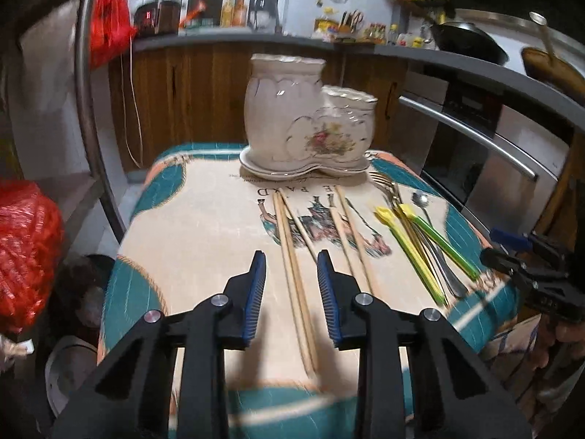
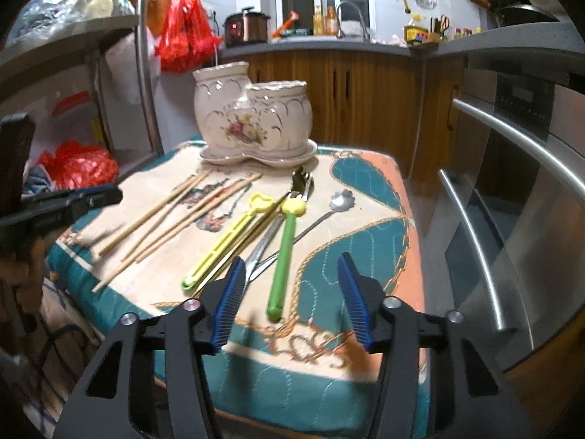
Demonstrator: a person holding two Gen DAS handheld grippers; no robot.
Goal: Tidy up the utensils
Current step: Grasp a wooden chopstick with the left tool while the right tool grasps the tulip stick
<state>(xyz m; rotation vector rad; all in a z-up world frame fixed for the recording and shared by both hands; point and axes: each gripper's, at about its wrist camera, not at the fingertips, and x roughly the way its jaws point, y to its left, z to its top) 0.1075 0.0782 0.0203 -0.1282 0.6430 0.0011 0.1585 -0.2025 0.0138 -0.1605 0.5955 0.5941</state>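
Nothing is sorted yet, as far as the pictures show. The ceramic holder (image 1: 307, 117) with its two cups — one tall, one lower — stands on its saucer at the far end of the cloth-covered table (image 1: 204, 241), and no handle sticks out above either rim. I cannot see inside the cups, so I judge them empty only from this.

All the utensils lie flat on the cloth in front of the holder. The wooden chopsticks (image 1: 292, 263) form a loose group on the left part of the table. To the right of them lies a mixed pile: two green and yellow plastic utensils (image 2: 281, 252), a fork (image 1: 384, 183) and metal spoons (image 2: 329, 212), some crossing one another.

The left gripper (image 1: 291, 278) hangs just above the near ends of the chopsticks. Its jaws are partly apart, and one pair of chopsticks passes between them in the picture, but the pads do not press on anything, so it holds nothing. The right gripper (image 2: 292, 285) is about half open over the near end of the mixed pile. The green handle lies between its jaws in the view — again without contact, and nothing is held.

So the whole work remains: chopsticks into one cup, probably, and the spoons, fork and plastic pieces into the other.
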